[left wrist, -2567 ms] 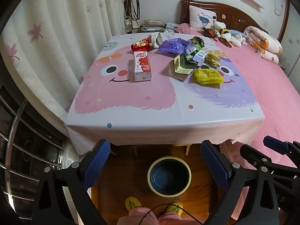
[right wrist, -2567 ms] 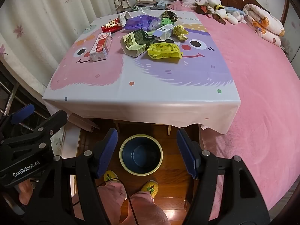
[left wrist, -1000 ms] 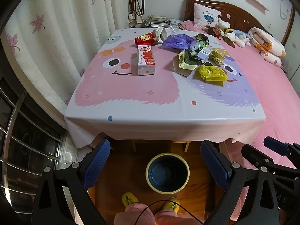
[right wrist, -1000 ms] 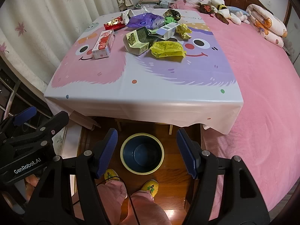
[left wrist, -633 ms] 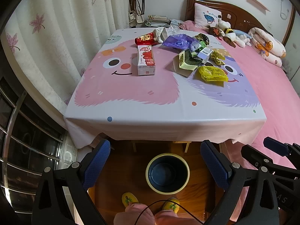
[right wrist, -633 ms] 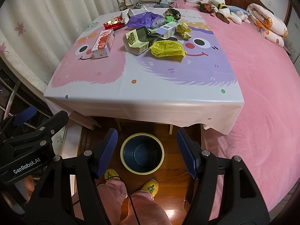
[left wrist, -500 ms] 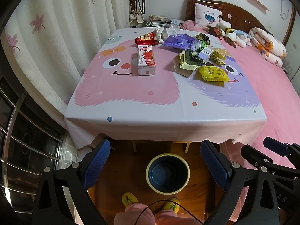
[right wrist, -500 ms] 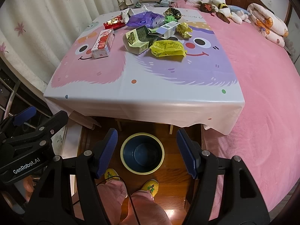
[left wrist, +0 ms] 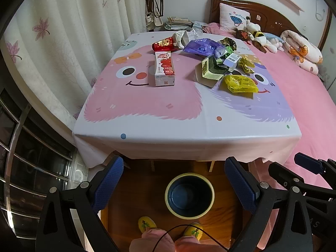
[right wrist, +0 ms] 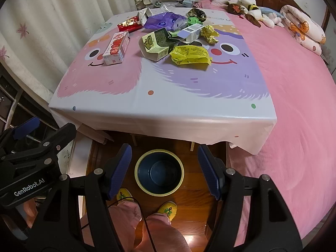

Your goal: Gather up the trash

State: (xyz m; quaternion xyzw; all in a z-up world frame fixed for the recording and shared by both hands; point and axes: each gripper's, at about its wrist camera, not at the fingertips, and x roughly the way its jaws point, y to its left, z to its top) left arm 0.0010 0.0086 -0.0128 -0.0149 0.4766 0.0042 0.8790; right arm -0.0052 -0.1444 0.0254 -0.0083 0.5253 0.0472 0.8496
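While hovering spread and empty, as a moment ago, left gripper [left wrist: 174, 180] and right gripper [right wrist: 164, 168] above the empty bin [left wrist: 189, 195]; trash pile [left wrist: 218, 63] untouched on far half of table [left wrist: 180, 126]; collection apparently not begun.

A home bedroom: bed [left wrist: 304, 96], pillow [left wrist: 234, 19], curtains [left wrist: 69, 31].
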